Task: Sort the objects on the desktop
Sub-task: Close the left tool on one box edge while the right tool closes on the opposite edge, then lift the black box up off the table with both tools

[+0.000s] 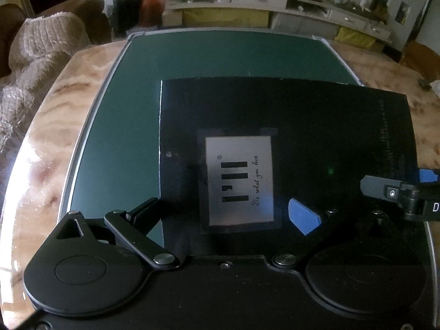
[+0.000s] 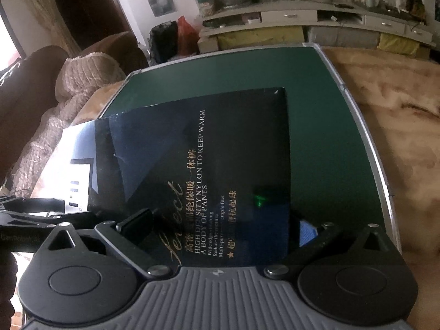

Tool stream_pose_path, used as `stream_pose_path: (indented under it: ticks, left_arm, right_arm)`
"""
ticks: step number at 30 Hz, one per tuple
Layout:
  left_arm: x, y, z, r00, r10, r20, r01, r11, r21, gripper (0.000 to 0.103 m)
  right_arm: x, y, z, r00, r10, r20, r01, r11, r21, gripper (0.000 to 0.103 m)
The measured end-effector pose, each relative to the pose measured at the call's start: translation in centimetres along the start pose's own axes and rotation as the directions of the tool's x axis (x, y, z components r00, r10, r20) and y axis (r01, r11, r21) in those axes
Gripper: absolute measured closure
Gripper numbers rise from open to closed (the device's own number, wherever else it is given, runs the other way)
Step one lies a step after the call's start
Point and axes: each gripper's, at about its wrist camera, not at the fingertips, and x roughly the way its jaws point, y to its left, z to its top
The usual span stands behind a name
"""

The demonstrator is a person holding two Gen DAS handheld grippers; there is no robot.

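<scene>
A flat black box (image 1: 302, 137) with a silver label lies on the green board (image 1: 192, 63). My left gripper (image 1: 228, 214) is open, its fingers wide apart over the box's near edge, with a blue pad (image 1: 304, 218) showing. In the right wrist view the box (image 2: 220, 165) shows its printed side with gold and white text. My right gripper (image 2: 220, 228) straddles the box's near end, one black finger (image 2: 134, 224) on its left face and a blue pad (image 2: 306, 232) on its right face. The right gripper's finger also shows in the left wrist view (image 1: 385, 189) at the box's right edge.
The green board has a silver frame (image 1: 90, 126) and rests on a marble-patterned table (image 1: 46, 143). A sofa with a beige throw (image 1: 35, 55) stands at the left. A white shelf unit (image 1: 275, 2) with clutter runs along the back wall.
</scene>
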Motion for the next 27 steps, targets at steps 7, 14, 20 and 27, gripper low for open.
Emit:
stream_pose_path:
  ticks: [7,14,20,27]
  left_arm:
    - [-3.5,-0.3,-0.4,0.999,0.005,0.036,-0.005,1.000,0.004,0.003]
    - [-8.9,-0.8,-2.0,0.997,0.011,0.080,-0.012,1.000,0.012,0.003]
    - [-13.2,-1.2,-5.0,0.994,0.028,0.102,-0.030,0.999,0.014,0.003]
    - [-17.7,-1.3,-9.6,0.992,0.040,0.120,-0.040,0.999,-0.002,0.003]
  right_arm:
    - [-3.0,0.7,-0.1,0.999,0.009,0.032,-0.009,1.000,0.001,0.000]
    - [-8.0,2.3,-1.0,0.998,0.019,0.065,-0.018,1.000,-0.014,0.000]
    - [-11.9,3.8,-3.4,0.996,0.030,0.080,-0.029,0.999,-0.024,0.000]
    - [-16.4,5.7,-7.6,0.995,0.042,0.095,-0.038,0.998,-0.045,0.000]
